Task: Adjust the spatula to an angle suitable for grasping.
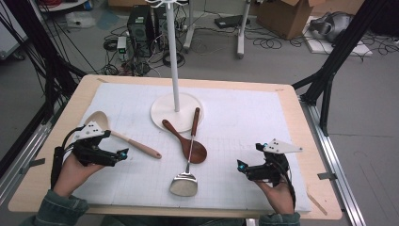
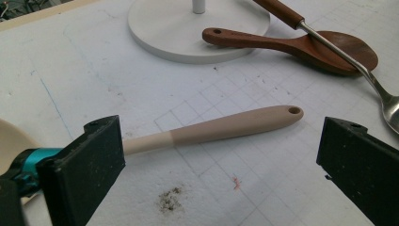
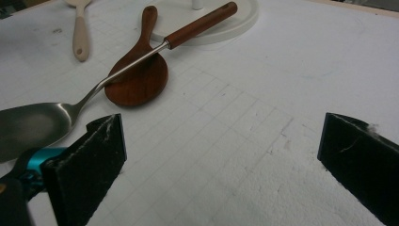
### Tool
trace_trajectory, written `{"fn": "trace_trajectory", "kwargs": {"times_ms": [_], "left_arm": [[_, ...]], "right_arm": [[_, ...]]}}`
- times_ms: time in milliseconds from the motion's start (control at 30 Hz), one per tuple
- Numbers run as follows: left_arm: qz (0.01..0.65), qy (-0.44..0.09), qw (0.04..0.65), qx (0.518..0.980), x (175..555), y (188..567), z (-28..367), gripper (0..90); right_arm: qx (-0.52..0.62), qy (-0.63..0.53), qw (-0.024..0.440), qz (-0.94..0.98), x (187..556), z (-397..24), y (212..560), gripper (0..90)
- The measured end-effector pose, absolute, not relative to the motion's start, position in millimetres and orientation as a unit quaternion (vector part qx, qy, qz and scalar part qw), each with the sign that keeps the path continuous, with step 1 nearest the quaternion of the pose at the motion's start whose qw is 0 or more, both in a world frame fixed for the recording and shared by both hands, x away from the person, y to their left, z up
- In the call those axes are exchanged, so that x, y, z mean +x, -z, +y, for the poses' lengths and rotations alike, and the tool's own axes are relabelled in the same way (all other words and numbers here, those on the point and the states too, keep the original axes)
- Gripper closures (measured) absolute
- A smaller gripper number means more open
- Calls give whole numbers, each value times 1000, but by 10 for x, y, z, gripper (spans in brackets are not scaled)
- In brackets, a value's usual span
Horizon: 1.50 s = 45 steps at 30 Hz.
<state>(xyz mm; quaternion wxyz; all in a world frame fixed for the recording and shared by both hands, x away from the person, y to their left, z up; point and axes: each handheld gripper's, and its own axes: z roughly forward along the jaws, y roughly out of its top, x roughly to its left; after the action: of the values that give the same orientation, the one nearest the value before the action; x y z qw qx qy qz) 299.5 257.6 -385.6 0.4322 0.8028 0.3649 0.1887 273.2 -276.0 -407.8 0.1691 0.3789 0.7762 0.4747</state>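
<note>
High view: left gripper (image 1: 123,153) sits right by the pale spoon (image 1: 123,136), whose handle runs toward near-right; right gripper (image 1: 241,165) is well off to the right, nearer the spatula (image 1: 187,165). White mat on the desk (image 1: 56,155), cluttered floor behind.

Left gripper view: jaws spread, nothing held; the spoon handle (image 2: 216,129) lies across just beyond them, hole end right.

Right gripper view: jaws spread too, over bare mat, with the spatula (image 3: 33,125) off to the left.

Black grippers, left (image 1: 123,154) and right (image 1: 241,165), teal rings at the jaws, pale three-cornered plates on top with dark dots, black cables trailing. Green-grey cuffed sleeves (image 1: 59,207) at both wrists.
</note>
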Motion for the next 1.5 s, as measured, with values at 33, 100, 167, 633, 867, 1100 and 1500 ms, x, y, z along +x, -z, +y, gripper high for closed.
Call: {"fn": "trace_trajectory", "kwargs": {"times_ms": [33, 100, 167, 633, 867, 1100, 1500], "left_arm": [[365, -189, 432, 803, 2995, 3856, 2576, 18], [366, -189, 430, 803, 2997, 3861, 2580, 17], [366, -189, 431, 803, 2997, 3867, 2579, 17], [370, -186, 435, 800, 3011, 3899, 2590, 17], [368, -186, 436, 800, 3010, 3889, 2592, 17], [371, -186, 439, 797, 3005, 3880, 2608, 17], [372, -189, 441, 795, 3014, 3864, 2632, 18]], "right_arm": [[379, -475, 169, 776, 2732, -2760, 4078, 6], [374, -476, 165, 779, 2741, -2758, 4089, 6], [371, -475, 163, 781, 2745, -2757, 4100, 7], [366, -473, 156, 786, 2785, -2694, 4111, 7], [356, -469, 147, 795, 2861, -2621, 4064, 7], [349, -464, 141, 801, 2941, -2541, 4000, 8], [331, -457, 131, 815, 3173, -2344, 3824, 139]]}}
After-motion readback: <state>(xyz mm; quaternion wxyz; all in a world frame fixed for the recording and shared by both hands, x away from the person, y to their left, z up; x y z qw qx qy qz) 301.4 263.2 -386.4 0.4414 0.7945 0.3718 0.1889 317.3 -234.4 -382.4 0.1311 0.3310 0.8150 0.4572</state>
